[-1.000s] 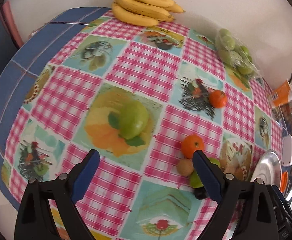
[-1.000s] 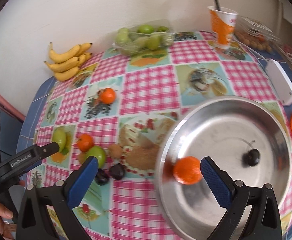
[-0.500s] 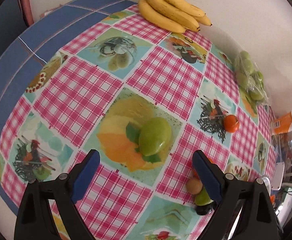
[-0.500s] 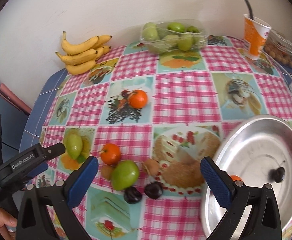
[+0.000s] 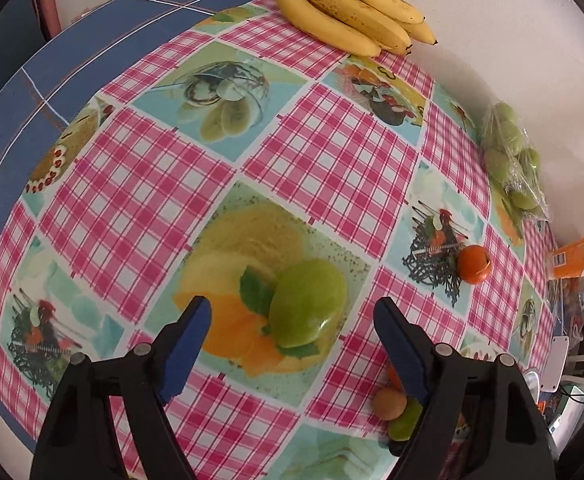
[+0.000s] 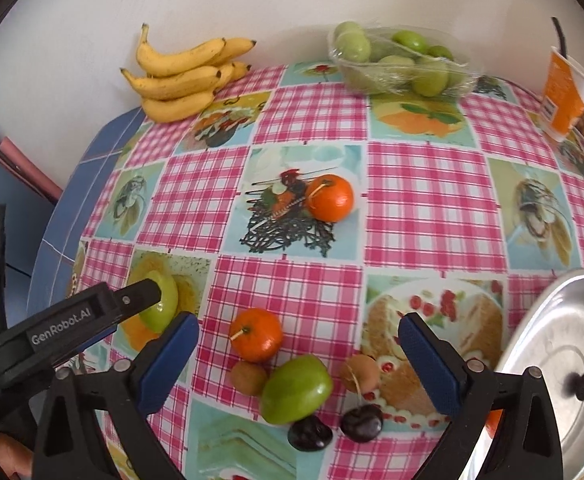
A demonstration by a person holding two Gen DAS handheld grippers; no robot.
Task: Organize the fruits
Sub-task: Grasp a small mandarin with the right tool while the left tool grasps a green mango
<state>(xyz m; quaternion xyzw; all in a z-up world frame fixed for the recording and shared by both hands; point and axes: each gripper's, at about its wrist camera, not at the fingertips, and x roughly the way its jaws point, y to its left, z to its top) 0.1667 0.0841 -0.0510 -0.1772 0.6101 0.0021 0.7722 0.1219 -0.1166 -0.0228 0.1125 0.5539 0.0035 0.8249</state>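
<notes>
Left wrist view is showing the left gripper (image 5: pixel 292 320) hanging over a green fruit (image 5: pixel 308 304) that is lying alone on the tablecloth (image 5: pixel 332 152), on a printed orange-and-leaf square. Its jaws are closing with the fruit between them, but the pads are not touching it yet. The fruit is looking smooth, glossy and firm, probably light yet slippery, so I judge a grip across its widest middle safest. Meanwhile the right gripper (image 6: pixel 298 360) is narrowing slightly, holding nothing, over a cluster: an orange (image 6: pixel 255 334), another green fruit (image 6: pixel 296 390) and dark cherries (image 6: pixel 310 432).
</notes>
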